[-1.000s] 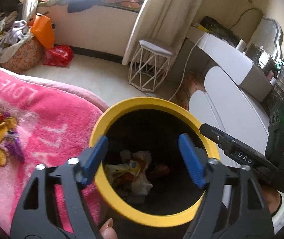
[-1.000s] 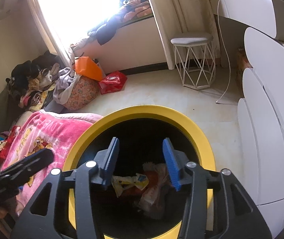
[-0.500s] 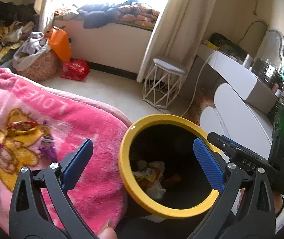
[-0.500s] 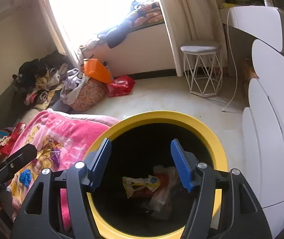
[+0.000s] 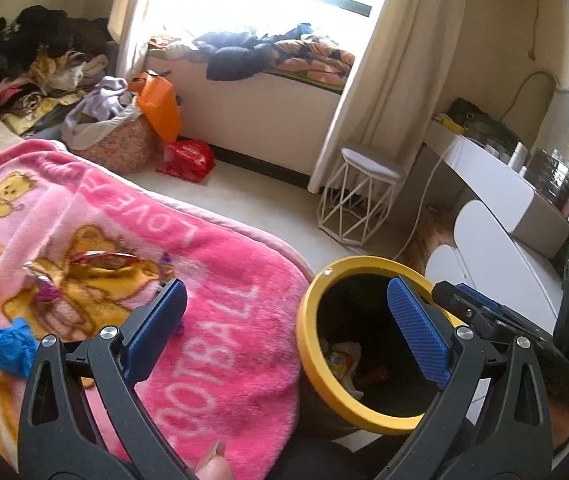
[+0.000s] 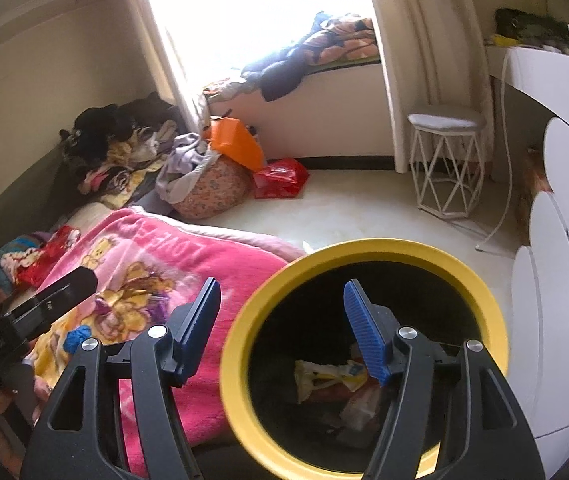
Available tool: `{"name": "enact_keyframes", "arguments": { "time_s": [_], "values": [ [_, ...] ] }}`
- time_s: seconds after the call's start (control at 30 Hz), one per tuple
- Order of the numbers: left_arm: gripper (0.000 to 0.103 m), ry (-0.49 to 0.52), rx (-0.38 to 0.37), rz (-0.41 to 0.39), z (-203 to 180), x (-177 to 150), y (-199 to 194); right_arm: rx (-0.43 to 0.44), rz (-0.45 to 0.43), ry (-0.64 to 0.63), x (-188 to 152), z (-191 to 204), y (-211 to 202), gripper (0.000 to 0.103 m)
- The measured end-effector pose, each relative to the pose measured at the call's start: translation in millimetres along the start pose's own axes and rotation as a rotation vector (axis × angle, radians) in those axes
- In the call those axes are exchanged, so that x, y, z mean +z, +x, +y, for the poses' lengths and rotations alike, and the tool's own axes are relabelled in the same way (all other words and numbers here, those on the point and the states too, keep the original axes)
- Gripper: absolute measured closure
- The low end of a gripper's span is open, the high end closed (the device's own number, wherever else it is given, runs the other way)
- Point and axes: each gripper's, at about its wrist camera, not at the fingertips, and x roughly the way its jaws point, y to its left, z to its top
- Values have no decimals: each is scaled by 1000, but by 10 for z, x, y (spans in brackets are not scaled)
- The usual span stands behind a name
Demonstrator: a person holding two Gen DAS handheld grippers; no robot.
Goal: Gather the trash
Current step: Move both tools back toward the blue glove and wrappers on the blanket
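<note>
A black bin with a yellow rim (image 5: 308, 344) (image 6: 240, 332) stands beside the bed, with crumpled wrappers (image 6: 330, 376) (image 5: 342, 356) at its bottom. On the pink blanket (image 5: 220, 344) (image 6: 240, 268) lie a red foil wrapper (image 5: 102, 258), a purple wrapper (image 5: 44, 290) and a blue scrap (image 5: 12, 344) (image 6: 74, 336). My left gripper (image 5: 286, 330) is open and empty, straddling the blanket's edge and the bin's left rim. My right gripper (image 6: 282, 330) hangs above the bin's left rim, its jaws still opening with nothing between them.
Curved white drawer fronts (image 6: 556, 280) stand right of the bin. A white wire stool (image 5: 358, 196) (image 6: 446, 160) is on the floor ahead. A stuffed laundry basket (image 6: 208, 188), an orange bag (image 5: 160, 106) and a red bag (image 5: 186, 156) sit near the window seat.
Both grippers rose and swung left, from over the bin toward the pink blanket. Both opened wider. The wrappers on the blanket came into view.
</note>
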Motion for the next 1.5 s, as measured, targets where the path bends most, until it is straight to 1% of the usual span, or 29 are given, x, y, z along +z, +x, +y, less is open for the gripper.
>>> {"name": "enact_keyframes", "arguments": {
  "time_s": [0.07, 0.23, 0.37, 0.73, 1.23, 1.5],
  "values": [
    [11, -9, 9, -11, 67, 8, -49, 10, -4, -11, 4, 67, 1, 34],
    [11, -20, 35, -36, 211, 31, -153, 32, 1, -48, 27, 244, 42, 34],
    [11, -36, 59, -60, 336, 47, -251, 46, 1, -74, 39, 394, 84, 31],
    [11, -92, 137, -99, 746, 68, -449, 88, 9, -146, 95, 767, 221, 29],
    [11, -170, 247, -97, 1322, -44, -562, 142, 60, -222, 73, 1238, 601, 29],
    [11, -219, 300, -72, 1624, -177, -525, 159, 115, -253, -14, 1434, 968, 29]
  ]
}}
